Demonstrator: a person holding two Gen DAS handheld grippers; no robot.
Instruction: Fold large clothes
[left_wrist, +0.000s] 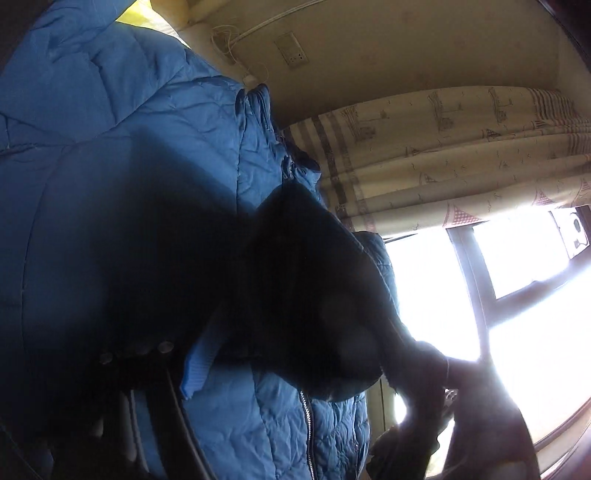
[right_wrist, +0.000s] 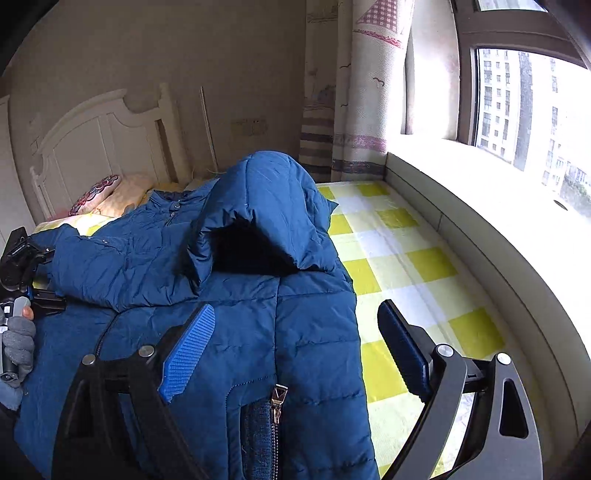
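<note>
**Blue quilted coat lies spread on the checked bed**

Blue and puffy, the coat lies across a yellow-and-white checked bedsheet, its hood standing up in a hump with a dark opening facing the camera. A sleeve is folded across the body, and the zipper pull sits near the lower edge of the right wrist view.

The right gripper hangs above the coat's edge with its jaws spread wide; one blue-padded finger is over the fabric, the other over the sheet, and nothing is pinched between them.

The left gripper shows at the far left of that view, held by a hand in a grey glove, beside the folded sleeve. Its own camera is rolled sideways and mostly in shadow against the coat; I cannot tell from the pictures how its fingers stand.

A white headboard, a pillow, a patterned curtain and a bright window surround the bed.
</note>
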